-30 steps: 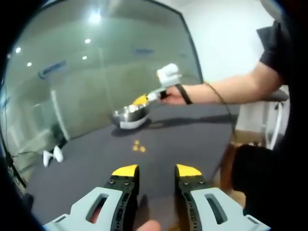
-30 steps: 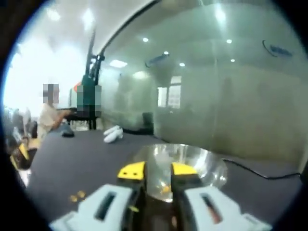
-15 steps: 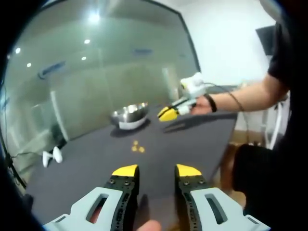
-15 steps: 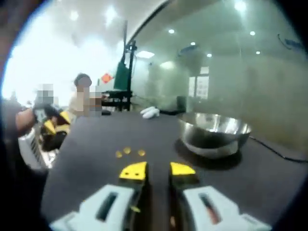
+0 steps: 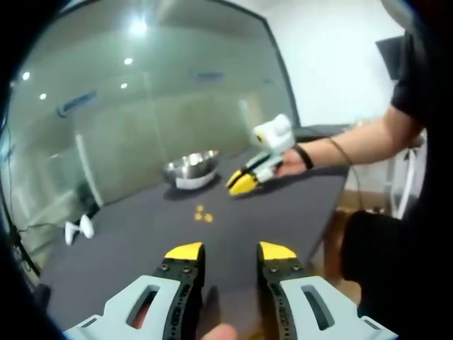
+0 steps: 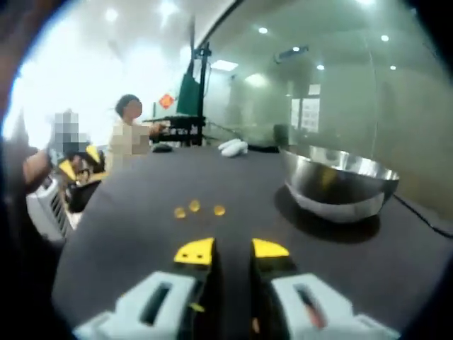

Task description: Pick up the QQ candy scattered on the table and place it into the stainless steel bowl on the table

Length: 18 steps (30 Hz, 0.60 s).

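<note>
Three small yellow QQ candies [image 5: 203, 214] [image 6: 195, 209] lie close together on the dark grey table [image 5: 283, 212]. The stainless steel bowl [image 5: 191, 168] [image 6: 340, 184] stands beyond them; what it holds is hidden. My left gripper [image 5: 231, 251] hovers low over the table's near end, open, with nothing between its fingers, and it appears at the left edge of the right gripper view [image 6: 79, 161]. My right gripper [image 6: 232, 249] [image 5: 244, 183] hangs a little above the table, short of the candies and beside the bowl. Its jaws stand narrowly open with nothing in them.
Two white objects [image 5: 76, 228] [image 6: 233, 146] lie at the table's far end. A glass wall runs along the side behind the bowl. A cable [image 6: 425, 216] trails on the table past the bowl. A person [image 6: 131, 131] stands in the background beyond the table.
My right gripper has come away from above the bowl, dropped lower and now points at the three candies. The left gripper has stayed in place.
</note>
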Available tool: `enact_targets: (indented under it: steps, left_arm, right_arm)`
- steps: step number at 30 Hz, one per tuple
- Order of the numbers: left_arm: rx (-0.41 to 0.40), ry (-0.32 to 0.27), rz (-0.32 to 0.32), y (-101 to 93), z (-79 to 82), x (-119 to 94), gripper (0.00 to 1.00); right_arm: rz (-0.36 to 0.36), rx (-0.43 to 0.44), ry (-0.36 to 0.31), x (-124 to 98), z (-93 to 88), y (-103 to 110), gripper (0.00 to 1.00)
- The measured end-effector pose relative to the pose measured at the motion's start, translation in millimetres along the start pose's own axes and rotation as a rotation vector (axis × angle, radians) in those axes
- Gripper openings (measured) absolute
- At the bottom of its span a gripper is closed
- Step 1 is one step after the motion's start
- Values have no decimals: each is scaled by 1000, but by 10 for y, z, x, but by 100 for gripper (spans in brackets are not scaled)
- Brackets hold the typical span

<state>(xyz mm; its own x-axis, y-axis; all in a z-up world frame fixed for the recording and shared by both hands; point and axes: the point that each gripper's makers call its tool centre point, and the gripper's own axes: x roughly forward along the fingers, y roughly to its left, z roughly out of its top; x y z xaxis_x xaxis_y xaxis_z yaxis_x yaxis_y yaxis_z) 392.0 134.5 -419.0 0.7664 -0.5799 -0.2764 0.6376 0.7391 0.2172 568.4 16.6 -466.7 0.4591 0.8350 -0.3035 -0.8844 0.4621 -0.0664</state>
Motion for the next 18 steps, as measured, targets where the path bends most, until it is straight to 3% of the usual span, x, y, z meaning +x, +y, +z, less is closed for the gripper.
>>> enact_targets:
  steps: [7,18]
  left_arm:
    - [1,-2,3,17,9,-9,31]
    - [-34,-1,32,136,-42,-72,31]
  right_arm:
    - [26,-7,32,232,-51,15,20]
    - [76,1,43,482,26,31,19]
